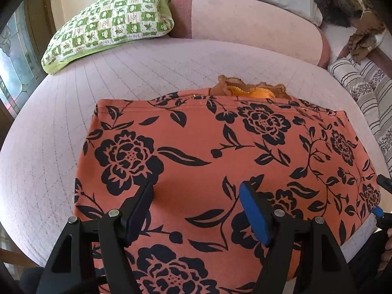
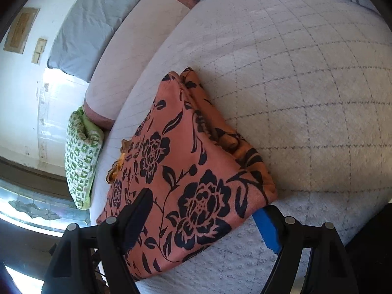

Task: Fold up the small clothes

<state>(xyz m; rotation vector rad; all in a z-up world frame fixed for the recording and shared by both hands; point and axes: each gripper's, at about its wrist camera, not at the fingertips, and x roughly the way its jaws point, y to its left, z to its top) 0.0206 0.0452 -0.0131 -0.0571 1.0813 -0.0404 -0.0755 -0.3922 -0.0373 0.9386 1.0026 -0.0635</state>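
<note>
Your left gripper (image 1: 196, 196) hovers with jaws spread wide over the folded orange floral garment (image 1: 220, 159), which lies on the quilted bed cover (image 1: 61, 122). Your right gripper (image 2: 205, 210) also gapes, straddling the garment's corner.

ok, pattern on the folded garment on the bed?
Salmon-orange folded garment with black flower-and-leaf print; clearest in the left wrist view.

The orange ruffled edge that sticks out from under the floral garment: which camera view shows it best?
The left wrist view. There the orange ruffled edge lies in full at the far side of the floral garment, facing the camera. In the right wrist view only a small part of it peeks out at the garment's left side.
</note>
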